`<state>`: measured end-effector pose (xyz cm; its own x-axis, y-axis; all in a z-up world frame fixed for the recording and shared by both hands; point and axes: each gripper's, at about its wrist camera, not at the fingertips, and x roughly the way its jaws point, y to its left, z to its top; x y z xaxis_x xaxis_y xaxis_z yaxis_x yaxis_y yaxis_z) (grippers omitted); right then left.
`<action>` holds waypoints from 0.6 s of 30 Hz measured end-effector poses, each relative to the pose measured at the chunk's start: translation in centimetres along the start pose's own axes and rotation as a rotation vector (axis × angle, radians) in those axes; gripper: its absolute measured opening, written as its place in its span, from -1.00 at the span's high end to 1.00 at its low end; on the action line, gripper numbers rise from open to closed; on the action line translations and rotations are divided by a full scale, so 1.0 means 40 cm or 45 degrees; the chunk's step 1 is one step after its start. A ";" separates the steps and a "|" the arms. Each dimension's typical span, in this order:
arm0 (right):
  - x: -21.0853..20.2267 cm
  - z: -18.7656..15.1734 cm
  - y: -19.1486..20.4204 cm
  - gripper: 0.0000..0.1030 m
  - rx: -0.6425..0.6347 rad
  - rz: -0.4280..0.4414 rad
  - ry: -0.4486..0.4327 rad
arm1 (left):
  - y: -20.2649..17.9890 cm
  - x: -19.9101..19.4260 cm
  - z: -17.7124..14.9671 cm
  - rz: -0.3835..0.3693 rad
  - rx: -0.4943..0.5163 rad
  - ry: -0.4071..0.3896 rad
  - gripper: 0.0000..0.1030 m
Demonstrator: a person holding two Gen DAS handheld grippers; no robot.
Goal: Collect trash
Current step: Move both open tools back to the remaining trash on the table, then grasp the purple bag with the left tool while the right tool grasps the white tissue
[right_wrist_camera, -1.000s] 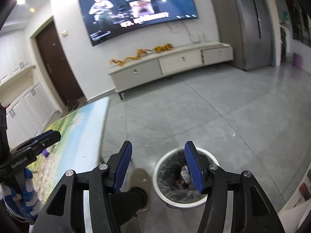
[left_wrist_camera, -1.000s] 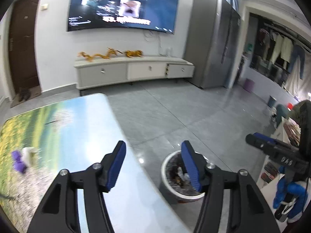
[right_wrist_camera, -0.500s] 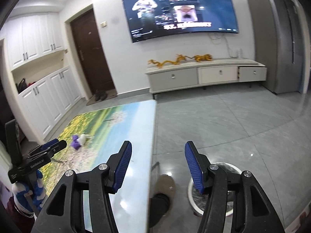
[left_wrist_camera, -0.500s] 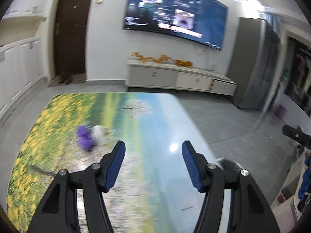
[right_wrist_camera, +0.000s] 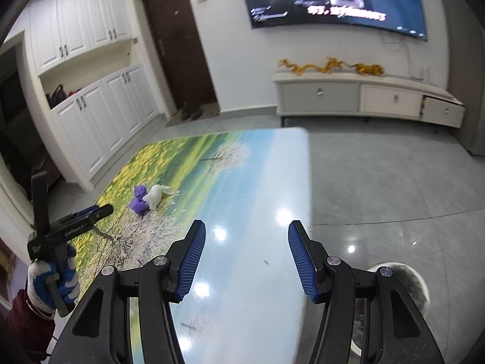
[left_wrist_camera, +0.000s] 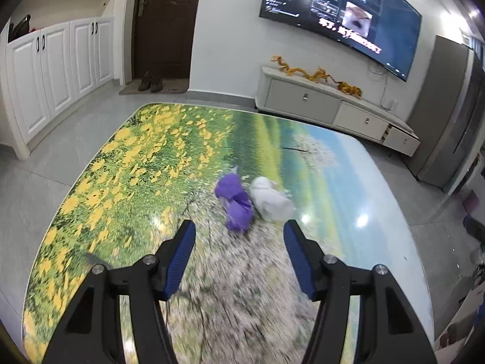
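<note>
The left gripper [left_wrist_camera: 238,250] hangs over the table [left_wrist_camera: 127,163] with its 2 blue-padded fingers [left_wrist_camera: 181,254] spread wide and nothing between them. Just ahead of the fingertips lie 2 pieces of trash touching each other: a crumpled purple wrapper [left_wrist_camera: 235,201] on the left and a crumpled white tissue [left_wrist_camera: 271,198] on the right, both resting on the flower-meadow print. The right gripper [right_wrist_camera: 247,257] is also spread apart and empty, above the table's pale blue part near its right edge. From this view the purple wrapper [right_wrist_camera: 138,201] and white tissue [right_wrist_camera: 155,196] sit well off to the left. A white trash bin [right_wrist_camera: 419,285] with a dark liner stands on the floor beside the table's right edge.
</note>
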<state>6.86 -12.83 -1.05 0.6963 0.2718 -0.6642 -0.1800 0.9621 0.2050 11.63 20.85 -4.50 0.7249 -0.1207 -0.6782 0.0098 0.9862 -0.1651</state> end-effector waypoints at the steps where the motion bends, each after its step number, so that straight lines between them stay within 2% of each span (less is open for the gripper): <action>1: 0.028 0.012 0.009 -0.09 -0.008 0.015 0.018 | 0.006 0.021 0.009 0.001 -0.009 0.008 -0.14; 13: 0.271 0.071 0.118 -0.09 -0.099 0.178 0.144 | 0.029 0.204 0.078 -0.032 -0.035 0.097 -0.11; 18: 0.347 0.094 0.180 -0.09 -0.138 0.244 0.172 | 0.042 0.246 0.075 -0.044 -0.032 0.138 0.27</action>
<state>17.84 -2.19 -6.10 0.5444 0.4429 -0.7124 -0.3778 0.8877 0.2631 20.84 21.64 -9.32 0.6454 -0.1675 -0.7452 0.0153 0.9783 -0.2066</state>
